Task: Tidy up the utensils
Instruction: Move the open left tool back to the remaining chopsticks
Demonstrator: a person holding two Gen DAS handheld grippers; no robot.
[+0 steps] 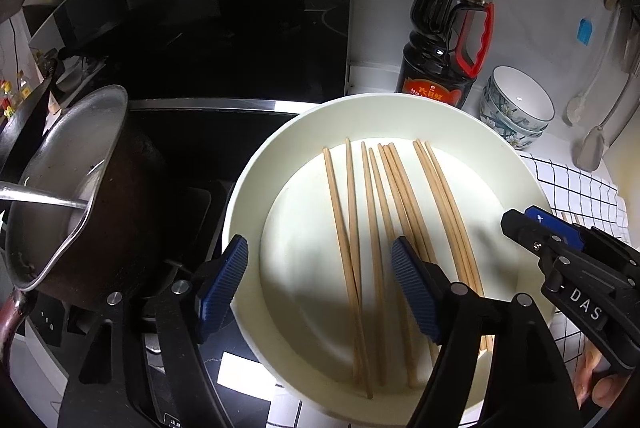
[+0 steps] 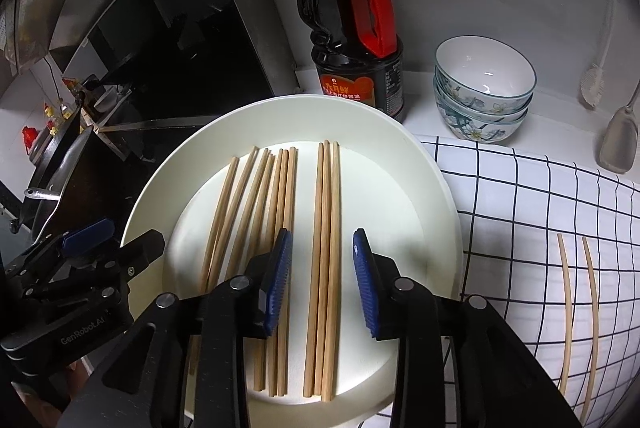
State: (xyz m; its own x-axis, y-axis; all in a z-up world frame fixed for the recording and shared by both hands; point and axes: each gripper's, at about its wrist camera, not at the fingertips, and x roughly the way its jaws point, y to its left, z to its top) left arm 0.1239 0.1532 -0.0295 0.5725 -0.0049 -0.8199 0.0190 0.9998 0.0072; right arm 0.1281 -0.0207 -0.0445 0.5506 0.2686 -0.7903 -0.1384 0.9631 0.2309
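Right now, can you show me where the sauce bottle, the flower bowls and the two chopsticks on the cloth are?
sauce bottle (image 2: pixel 352 40): right wrist view, on its dark body.
flower bowls (image 2: pixel 484 96): right wrist view, on the top bowl's painted wall.
two chopsticks (image 2: pixel 567 288): right wrist view, mid-shaft of the left one.

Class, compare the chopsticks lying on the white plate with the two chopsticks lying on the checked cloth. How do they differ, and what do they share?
The chopsticks on the plate are many, in a loose bunch and a tight group of three; the chopsticks on the cloth are only two, lying apart. The plate ones look darker brown, the cloth pair paler. The plate ones lie under the right gripper; the cloth pair lies off to its side. Both sets are thin wooden sticks pointing roughly the same way.
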